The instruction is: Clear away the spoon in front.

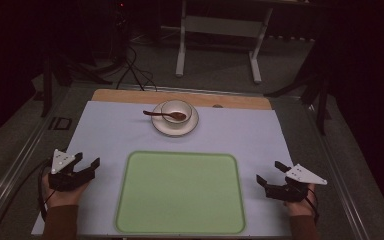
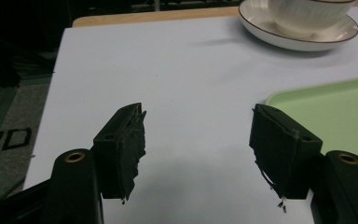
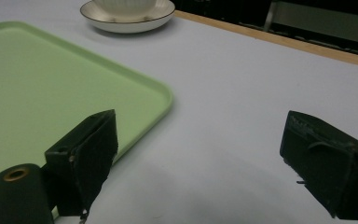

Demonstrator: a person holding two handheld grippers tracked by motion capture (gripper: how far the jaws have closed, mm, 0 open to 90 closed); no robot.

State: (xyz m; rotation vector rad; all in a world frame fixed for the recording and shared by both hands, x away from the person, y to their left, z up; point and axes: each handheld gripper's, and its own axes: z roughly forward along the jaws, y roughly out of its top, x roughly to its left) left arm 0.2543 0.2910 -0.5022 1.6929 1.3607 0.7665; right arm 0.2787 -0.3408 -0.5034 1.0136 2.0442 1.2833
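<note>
Resting at the near left of the tabletop: left gripper, jaws standing wide apart, nothing between them, pointing forward and slightly inward toward the green tray. Sitting at the near right, just beside the tray's right edge: right gripper, jaws likewise spread wide and empty, aiming inward and away toward the far middle.

Lying flat in the near middle, between the two grippers: the tray, bare, its long axis running left to right across the tabletop. In the left gripper view, showing at the right beyond the right jaw; in the right gripper view, stretching off to the left, rim passing behind the left jaw.

Standing at the far middle, well apart from both grippers: a white bowl sitting on a white saucer with a dark rim. Leaning in the bowl: a brown spoon, long axis running nearly left to right, handle end pointing left and reaching out past the saucer's rim, scoop end lying inside the bowl.
</note>
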